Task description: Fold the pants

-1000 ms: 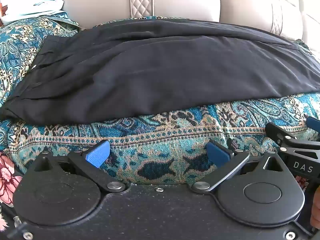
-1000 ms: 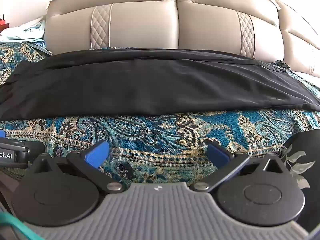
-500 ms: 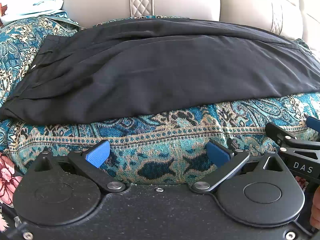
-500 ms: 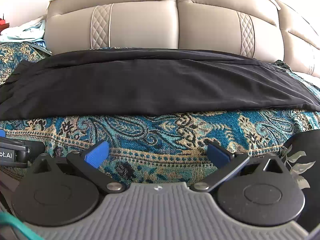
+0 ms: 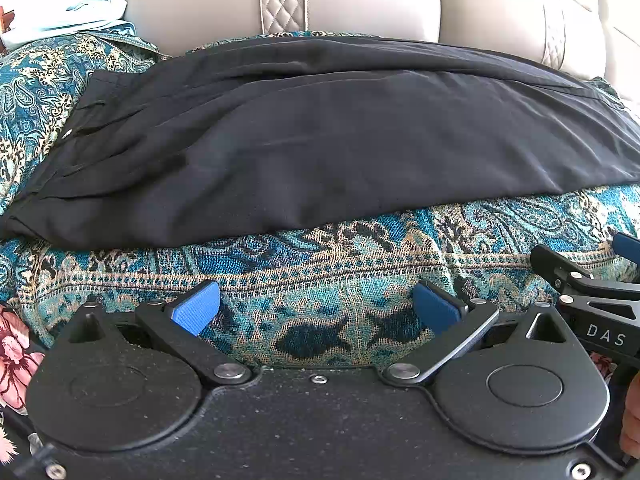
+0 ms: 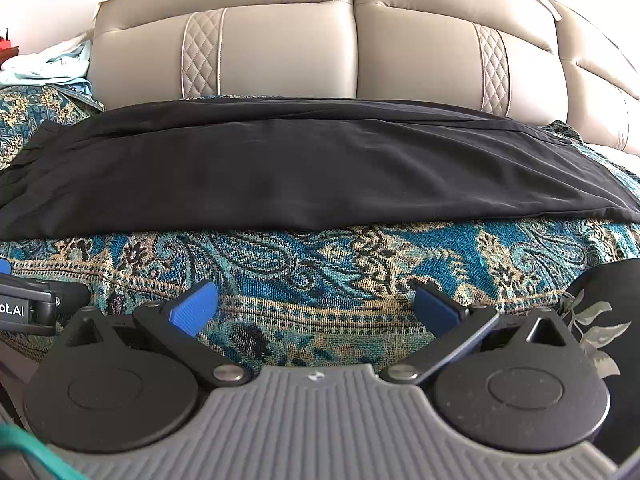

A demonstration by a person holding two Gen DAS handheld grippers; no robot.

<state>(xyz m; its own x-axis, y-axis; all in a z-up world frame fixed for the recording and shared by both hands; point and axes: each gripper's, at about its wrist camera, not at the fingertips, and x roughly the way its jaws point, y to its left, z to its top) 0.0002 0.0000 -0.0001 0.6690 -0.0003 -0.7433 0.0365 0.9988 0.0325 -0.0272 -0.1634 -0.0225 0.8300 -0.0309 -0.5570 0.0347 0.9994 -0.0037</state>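
Observation:
Black pants point(image 5: 320, 140) lie lengthwise across a teal paisley sofa cover point(image 5: 320, 256), folded leg over leg, waistband at the left. They also show in the right wrist view point(image 6: 304, 168). My left gripper point(image 5: 316, 308) is open and empty, hovering over the cover's front edge, short of the pants' near hem. My right gripper point(image 6: 316, 308) is open and empty, at the same distance from the pants. The right gripper's side shows in the left wrist view point(image 5: 592, 296).
A beige leather sofa backrest point(image 6: 352, 52) rises behind the pants. Light blue cloth point(image 5: 80, 12) lies at the back left. A black cushion with a leaf print point(image 6: 608, 304) sits at the right. Pink floral fabric point(image 5: 16, 356) is at the lower left.

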